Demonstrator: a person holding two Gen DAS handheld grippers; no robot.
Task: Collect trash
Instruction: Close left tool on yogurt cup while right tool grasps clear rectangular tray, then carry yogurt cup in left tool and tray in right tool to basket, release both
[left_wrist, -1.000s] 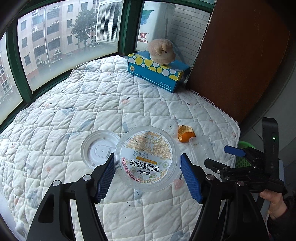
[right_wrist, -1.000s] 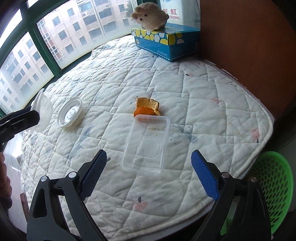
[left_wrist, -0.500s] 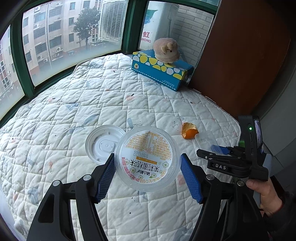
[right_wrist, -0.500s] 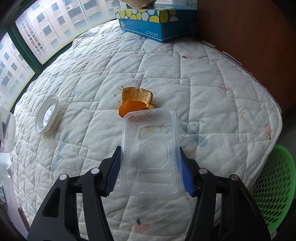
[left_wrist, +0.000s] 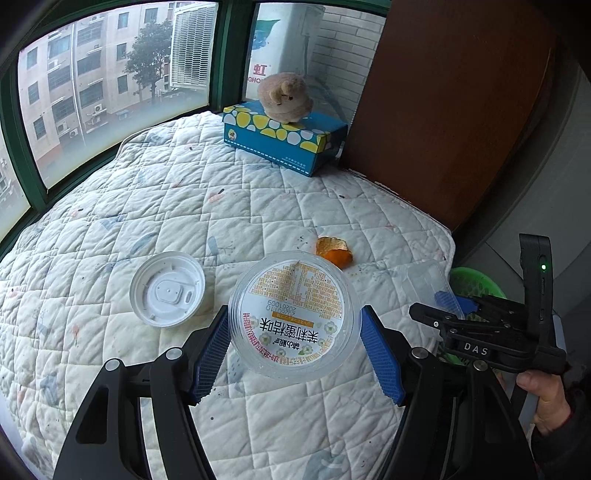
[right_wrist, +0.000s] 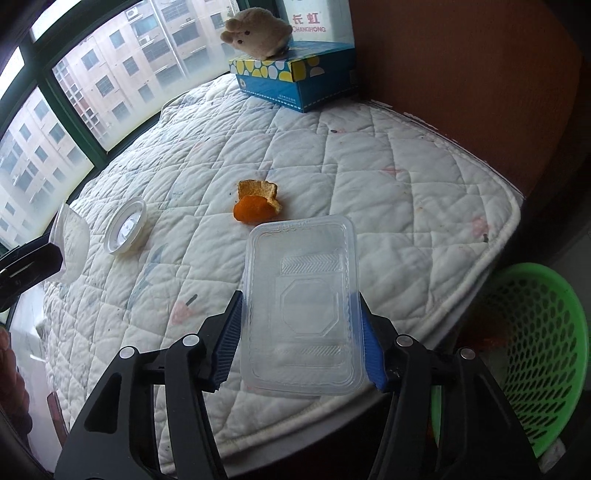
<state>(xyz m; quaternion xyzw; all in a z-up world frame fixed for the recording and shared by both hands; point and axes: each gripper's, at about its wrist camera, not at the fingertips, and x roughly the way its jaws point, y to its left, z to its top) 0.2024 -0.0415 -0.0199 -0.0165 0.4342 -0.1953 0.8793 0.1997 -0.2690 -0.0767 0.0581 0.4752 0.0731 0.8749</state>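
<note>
I am mid-pickup over the bed (right_wrist: 369, 155). My right hand-held gripper (right_wrist: 301, 332) has just clamped the clear tray (right_wrist: 301, 306); my left hand-held gripper (left_wrist: 293, 349) grips the round cup (left_wrist: 293, 314). Next I judge both go to the green basket (right_wrist: 546, 332).

Ahead of my grippers a quilted white mattress (left_wrist: 155, 206) fills the bay — green-framed windows (left_wrist: 110, 96) beyond it, a brown wooden panel (left_wrist: 454, 103) to the right, grey daylight.
</note>
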